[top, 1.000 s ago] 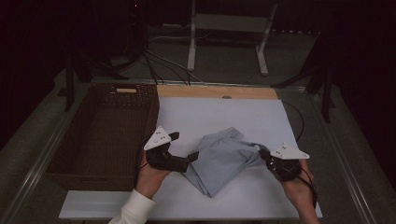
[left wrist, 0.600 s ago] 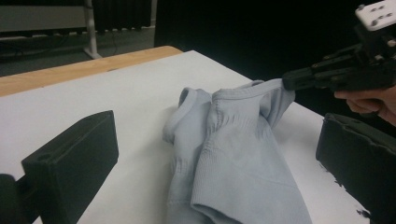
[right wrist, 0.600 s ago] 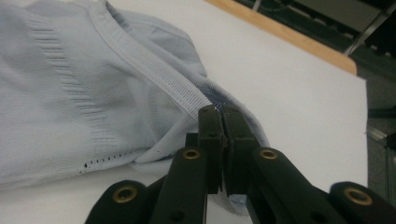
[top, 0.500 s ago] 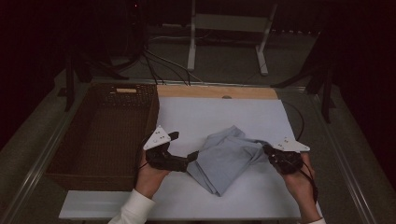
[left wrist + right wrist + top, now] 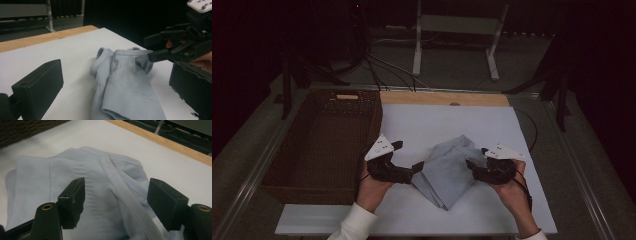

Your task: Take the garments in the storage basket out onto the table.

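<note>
Reaching in from the near edge of the desk (image 5: 512,220), two hands each carry a claw; the left hand (image 5: 371,187), in a white sleeve (image 5: 354,225), holds the left claw (image 5: 416,169) level at the near left corner of a pale blue garment (image 5: 452,167), and the right hand (image 5: 512,187) holds the right claw (image 5: 472,167) at the garment's right edge; each claw bears a grey three-cornered plate on top.

The left claw's jaws stand spread in its own view, with the garment (image 5: 125,85) lying between and ahead of them and no pad pressing on the cloth; the right claw (image 5: 152,48) shows farther off in that view, its tips at the far ribbed fold of the garment.

The right claw's jaws have just been opening; in its own view they stand well apart above the garment (image 5: 100,185), with a seam running between them, and the pads do not pinch the cloth.

The garment lies crumpled and loosely folded on the white sheet (image 5: 432,125) that covers the desk, near the middle and toward the near side; its ribbed hems face the left claw.

Just beside the sheet's left edge stands a dark woven basket (image 5: 282,160); beyond the sheet runs a strip of bare wood (image 5: 442,98); farther off on the floor stand a white frame (image 5: 454,30) and dark cables (image 5: 382,67).
</note>
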